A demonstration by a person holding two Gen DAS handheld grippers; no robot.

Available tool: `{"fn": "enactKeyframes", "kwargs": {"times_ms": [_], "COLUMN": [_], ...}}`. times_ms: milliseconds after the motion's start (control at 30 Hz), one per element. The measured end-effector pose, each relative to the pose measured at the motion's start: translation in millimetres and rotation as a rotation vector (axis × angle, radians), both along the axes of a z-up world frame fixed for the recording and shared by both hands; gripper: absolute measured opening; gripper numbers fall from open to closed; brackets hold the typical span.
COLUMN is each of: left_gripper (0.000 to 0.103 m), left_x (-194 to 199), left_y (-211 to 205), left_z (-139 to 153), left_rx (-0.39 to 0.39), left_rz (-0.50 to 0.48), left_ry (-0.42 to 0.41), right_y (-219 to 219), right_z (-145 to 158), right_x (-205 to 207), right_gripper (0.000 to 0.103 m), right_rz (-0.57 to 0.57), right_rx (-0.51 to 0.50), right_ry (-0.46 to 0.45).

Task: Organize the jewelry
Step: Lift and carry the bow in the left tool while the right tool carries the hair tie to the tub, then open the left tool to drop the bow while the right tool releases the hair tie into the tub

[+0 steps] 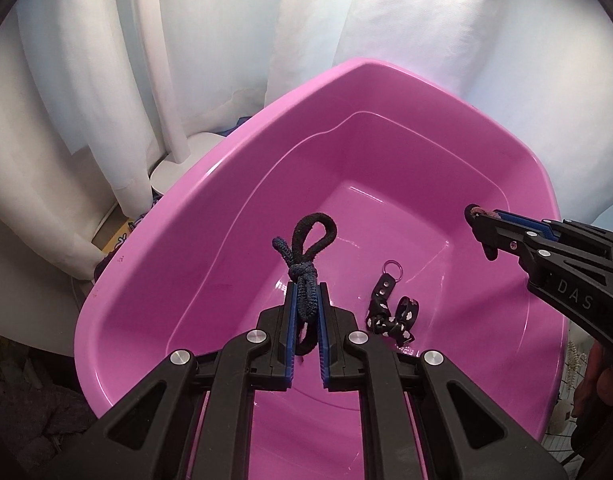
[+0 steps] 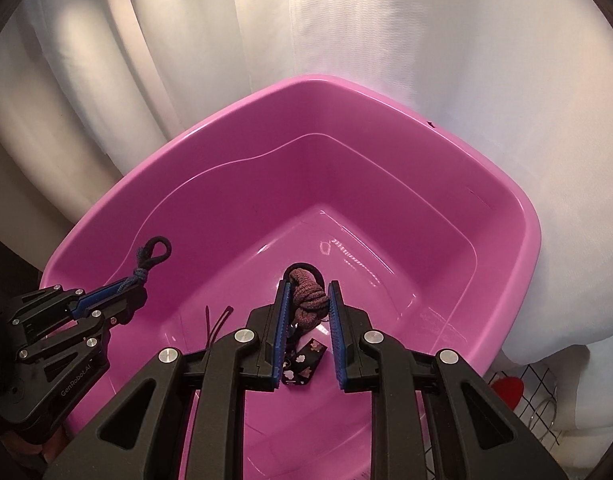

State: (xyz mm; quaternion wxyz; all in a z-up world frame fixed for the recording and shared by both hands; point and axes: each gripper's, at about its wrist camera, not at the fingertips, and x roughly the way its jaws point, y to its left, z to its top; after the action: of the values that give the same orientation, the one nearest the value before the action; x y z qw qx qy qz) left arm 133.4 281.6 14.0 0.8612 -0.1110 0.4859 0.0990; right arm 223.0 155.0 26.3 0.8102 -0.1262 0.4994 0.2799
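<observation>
A pink plastic tub [image 1: 210,216] [image 2: 506,208] fills both views. Over its inside, my left gripper [image 1: 305,292] [image 2: 136,284] is shut on a knotted dark blue and black hair tie [image 1: 306,248] [image 2: 148,258], whose loop sticks out past the fingertips. To its right, my right gripper [image 2: 308,296] [image 1: 480,222] is shut on a knotted mauve hair tie [image 2: 308,294] [image 1: 486,213]. On the tub's floor lies a black strap with white flower shapes and a small key ring [image 1: 386,308] [image 2: 302,364], under the right gripper's fingers.
White curtains [image 1: 106,80] [image 2: 426,60] hang close behind the tub. A white lamp base [image 1: 178,168] stands at the left of the tub. A wire rack with a red item [image 2: 510,390] is at the lower right.
</observation>
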Motion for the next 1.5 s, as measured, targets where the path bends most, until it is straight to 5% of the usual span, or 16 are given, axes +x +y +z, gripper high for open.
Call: {"fn": "enactKeyframes", "kwargs": {"times_ms": [133,467,667,1500], "left_gripper": [0.012,0.023,0.076,0.08], "left_x": [0.2,-3.7,-9.9,-34.3], "left_y": [2.4,8.5,-0.7,-3.9], "left_z": [-2.9,-8.1,7.2,25.1], "left_rx": [-0.011,-0.012,0.046,0.047], "left_rz": [0.004,0.034,0.019,0.066], "left_ry": [0.022,0.074,0.015,-0.031], "right_y": [3.4,4.3,0.9,-16.4], "right_z": [-5.9,-5.0,-2.2,22.7], "right_x": [4.8,11.9,11.3,-12.9], "right_gripper": [0.019,0.056,0.056,0.056], "right_rz": [-0.004,-0.031,-0.043,-0.049], "right_rx": [-0.012,-0.024,-0.018,0.021], "right_ry": [0.012,-0.009,-0.014,-0.063]}}
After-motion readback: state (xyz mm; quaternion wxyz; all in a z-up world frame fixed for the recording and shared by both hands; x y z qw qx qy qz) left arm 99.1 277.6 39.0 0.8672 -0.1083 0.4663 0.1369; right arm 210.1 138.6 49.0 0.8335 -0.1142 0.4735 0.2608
